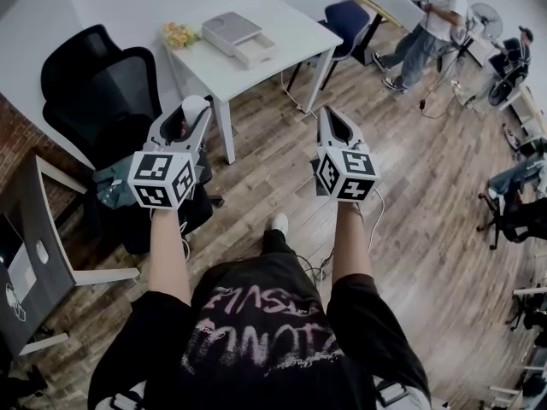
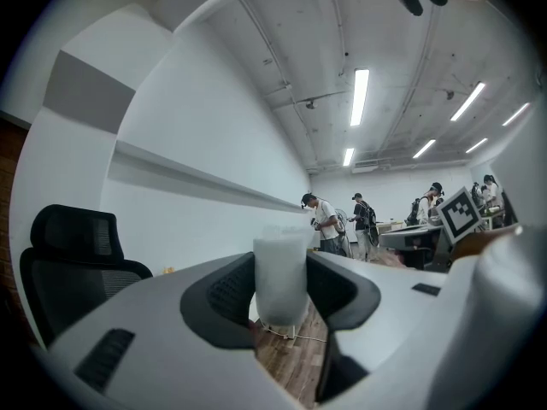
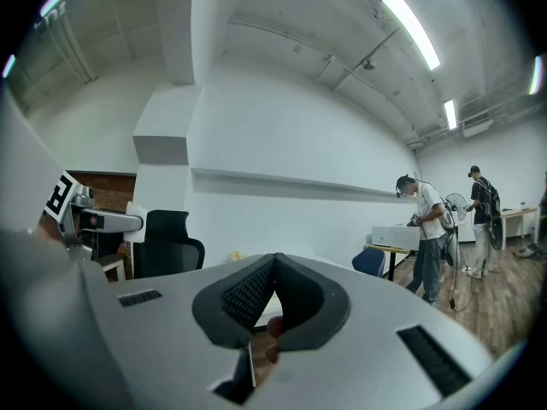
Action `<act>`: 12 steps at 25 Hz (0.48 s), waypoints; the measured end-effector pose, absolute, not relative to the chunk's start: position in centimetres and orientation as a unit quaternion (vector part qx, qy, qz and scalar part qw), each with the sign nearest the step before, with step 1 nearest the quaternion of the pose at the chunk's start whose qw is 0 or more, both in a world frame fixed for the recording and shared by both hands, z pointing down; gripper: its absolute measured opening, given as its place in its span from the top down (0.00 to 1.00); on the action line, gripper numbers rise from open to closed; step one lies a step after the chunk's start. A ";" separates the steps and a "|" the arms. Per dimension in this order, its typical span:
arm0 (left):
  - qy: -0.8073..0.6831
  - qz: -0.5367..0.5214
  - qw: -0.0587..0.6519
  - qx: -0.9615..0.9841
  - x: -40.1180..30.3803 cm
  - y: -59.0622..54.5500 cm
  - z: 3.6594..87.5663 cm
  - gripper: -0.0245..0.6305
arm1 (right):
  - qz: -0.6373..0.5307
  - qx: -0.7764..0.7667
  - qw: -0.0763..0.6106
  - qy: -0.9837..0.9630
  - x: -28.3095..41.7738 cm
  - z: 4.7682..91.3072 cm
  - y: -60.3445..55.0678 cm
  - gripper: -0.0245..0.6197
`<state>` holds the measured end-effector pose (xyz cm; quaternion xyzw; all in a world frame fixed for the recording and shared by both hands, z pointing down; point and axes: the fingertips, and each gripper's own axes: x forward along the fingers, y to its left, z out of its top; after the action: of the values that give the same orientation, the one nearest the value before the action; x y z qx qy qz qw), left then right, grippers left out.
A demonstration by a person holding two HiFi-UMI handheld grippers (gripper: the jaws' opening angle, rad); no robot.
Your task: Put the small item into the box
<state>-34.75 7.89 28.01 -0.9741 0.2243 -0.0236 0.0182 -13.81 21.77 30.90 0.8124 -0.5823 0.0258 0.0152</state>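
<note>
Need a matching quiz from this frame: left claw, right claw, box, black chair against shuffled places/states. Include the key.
Things:
1. left claw
2. right claw
3. box
4. black chair

Places/states:
A. on the white table
B. shut, nothing in it
C. on the floor, left of the table in the head view
D. shut on a white item

Pairs: 1-D, 2-B, 3-A, 4-C

White table [image 1: 295, 32] bearing box [image 1: 239, 38], yellow bunch [image 1: 178, 34]
</note>
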 end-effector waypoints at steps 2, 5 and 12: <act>0.224 -0.022 0.016 -0.974 -34.5 7.4 28.0 0.69 | 0.024 0.812 0.016 -0.583 -13.6 30.8 21.2 0.95; 0.225 -0.023 0.013 -0.974 -33.9 6.6 28.2 0.69 | 0.025 0.812 0.016 -0.584 -13.0 30.9 20.4 0.95; 0.225 -0.027 0.011 -0.974 -31.9 4.6 28.6 0.69 | 0.023 0.810 0.016 -0.586 -11.1 31.0 18.4 0.95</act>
<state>-31.93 4.62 28.59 -0.9740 0.2248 -0.0273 0.0108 -11.08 18.43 31.00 0.8099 -0.5859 0.0230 0.0159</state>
